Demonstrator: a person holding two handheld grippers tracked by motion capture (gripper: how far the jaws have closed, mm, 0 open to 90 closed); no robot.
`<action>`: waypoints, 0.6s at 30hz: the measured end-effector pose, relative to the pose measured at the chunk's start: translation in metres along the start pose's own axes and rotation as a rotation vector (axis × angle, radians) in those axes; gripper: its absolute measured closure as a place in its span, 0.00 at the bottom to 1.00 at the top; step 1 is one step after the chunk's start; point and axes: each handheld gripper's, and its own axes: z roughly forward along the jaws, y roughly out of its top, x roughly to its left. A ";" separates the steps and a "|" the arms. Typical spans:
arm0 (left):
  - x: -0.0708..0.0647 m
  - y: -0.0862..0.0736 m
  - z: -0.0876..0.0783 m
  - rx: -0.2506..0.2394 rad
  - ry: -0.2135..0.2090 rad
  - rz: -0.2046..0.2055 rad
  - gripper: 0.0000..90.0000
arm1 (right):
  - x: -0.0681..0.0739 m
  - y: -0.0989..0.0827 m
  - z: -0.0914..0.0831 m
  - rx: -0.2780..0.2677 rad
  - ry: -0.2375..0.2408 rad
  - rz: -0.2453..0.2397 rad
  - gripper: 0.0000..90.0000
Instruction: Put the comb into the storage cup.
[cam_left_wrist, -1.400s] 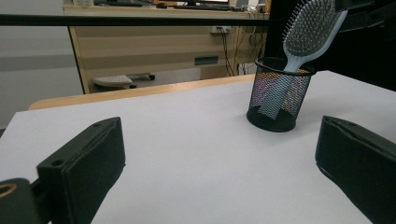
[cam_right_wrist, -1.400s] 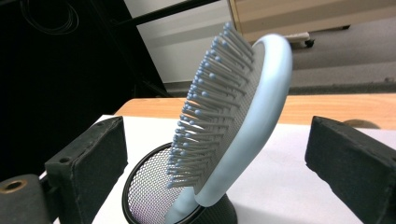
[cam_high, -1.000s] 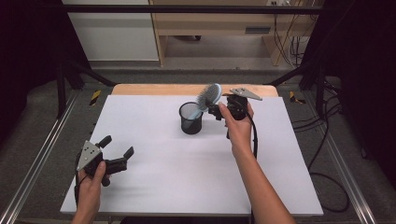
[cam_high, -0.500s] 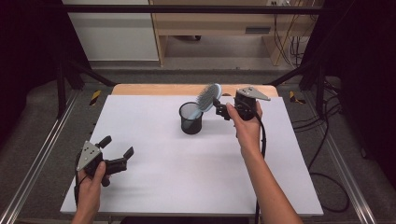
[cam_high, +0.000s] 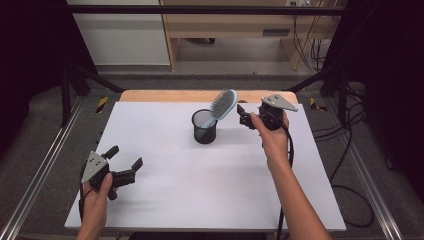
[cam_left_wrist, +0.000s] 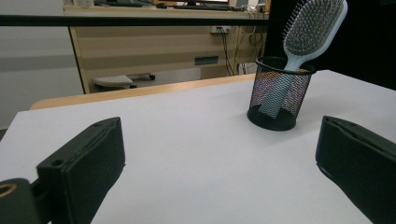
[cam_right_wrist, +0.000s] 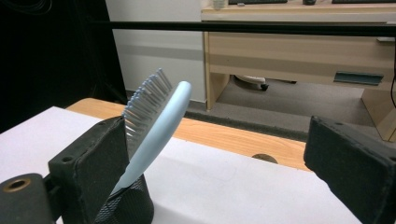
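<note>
A pale blue hairbrush (cam_high: 223, 104) stands handle-down in a black mesh cup (cam_high: 204, 128) at the back middle of the white table, its head leaning right. Just right of the brush head my right gripper (cam_high: 243, 117) is open and apart from it. In the right gripper view the brush (cam_right_wrist: 156, 122) and cup (cam_right_wrist: 125, 205) sit beside the left jaw, with nothing between the jaws. My left gripper (cam_high: 124, 158) rests open near the front left corner, holding nothing. In the left gripper view the cup (cam_left_wrist: 279, 99) and brush (cam_left_wrist: 315, 29) stand far ahead at the right.
The white table top (cam_high: 210, 185) has a wooden strip (cam_high: 165, 95) along its far edge. Metal frame rails (cam_high: 45, 165) run along both sides, and cables (cam_high: 350, 165) lie on the floor at the right. A wooden desk (cam_right_wrist: 299, 51) stands beyond the table.
My right gripper has drawn back a little to the right, away from the brush head. The brush stays leaning in the cup. The left gripper has not moved.
</note>
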 end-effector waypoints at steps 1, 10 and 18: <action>0.000 0.000 0.000 0.000 0.001 0.000 0.02 | -0.001 0.000 -0.001 -0.003 -0.002 0.004 0.07; 0.001 0.000 -0.001 -0.003 0.004 0.005 0.02 | -0.012 0.000 -0.012 -0.025 -0.006 0.026 0.07; 0.003 0.000 -0.003 -0.010 0.004 0.005 0.02 | -0.019 0.000 -0.022 -0.048 -0.009 0.025 0.06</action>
